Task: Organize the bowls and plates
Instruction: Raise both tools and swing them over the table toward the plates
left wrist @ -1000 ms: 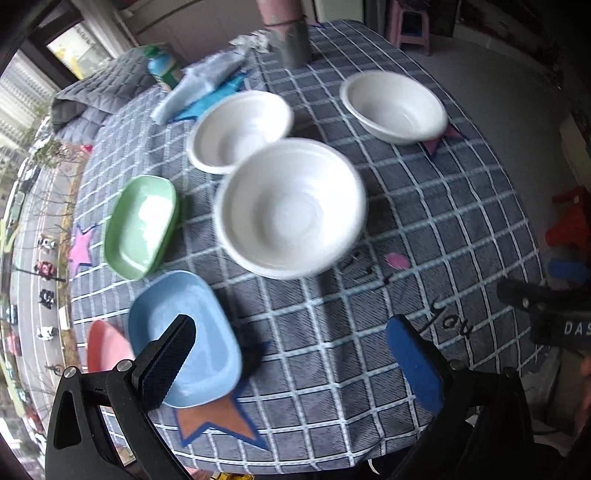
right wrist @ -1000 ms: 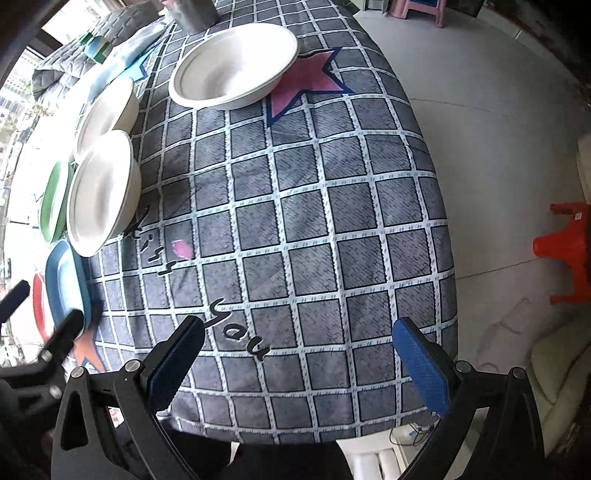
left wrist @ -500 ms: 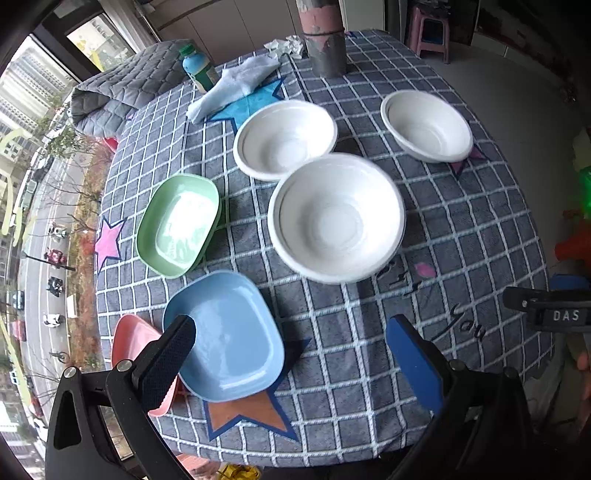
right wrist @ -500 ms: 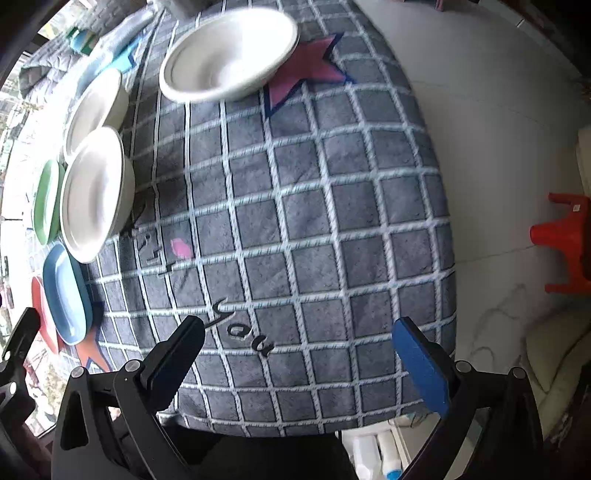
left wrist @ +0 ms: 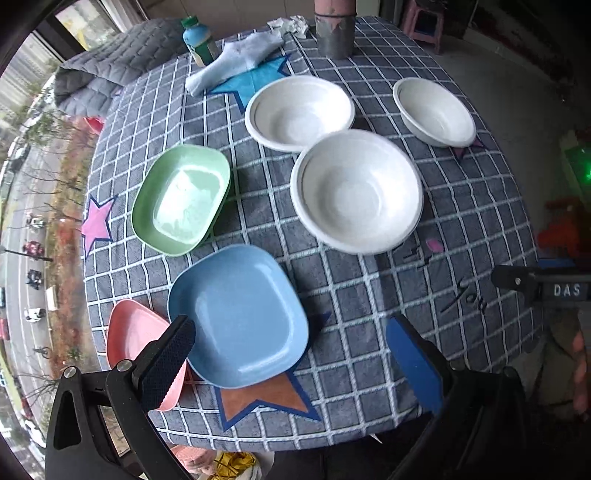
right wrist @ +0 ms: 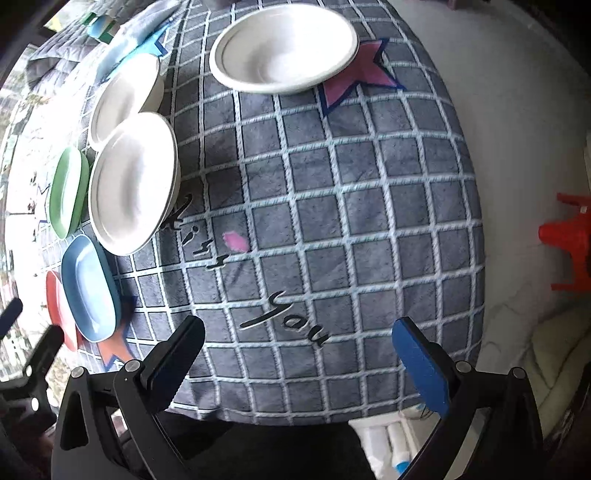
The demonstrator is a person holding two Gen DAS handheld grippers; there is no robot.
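Note:
Three white bowls stand on the checked tablecloth: a near one (left wrist: pixel 356 192) (right wrist: pixel 133 182), one behind it (left wrist: pixel 299 112) (right wrist: pixel 125 94), and one at the far right (left wrist: pixel 434 110) (right wrist: pixel 282 48). A green plate (left wrist: pixel 183 199) (right wrist: pixel 68 192), a blue plate (left wrist: pixel 238 314) (right wrist: pixel 90 288) and a pink plate (left wrist: pixel 135 339) (right wrist: pixel 55 302) lie along the left side. My left gripper (left wrist: pixel 291 354) is open and empty above the blue plate's near edge. My right gripper (right wrist: pixel 299 349) is open and empty over the table's front right edge.
At the back stand a grey metal cylinder (left wrist: pixel 334 33), a small bottle (left wrist: pixel 197 44), a white cloth (left wrist: pixel 236 64) and a grey quilted pad (left wrist: pixel 110 62). The tablecloth (right wrist: pixel 351 206) drops off at the front and right. A red stool (right wrist: pixel 570 243) stands on the floor.
The left gripper has pulled back and risen, so more of the table and the pink plate show. The right gripper has shifted slightly. Both stay open; no dish has moved.

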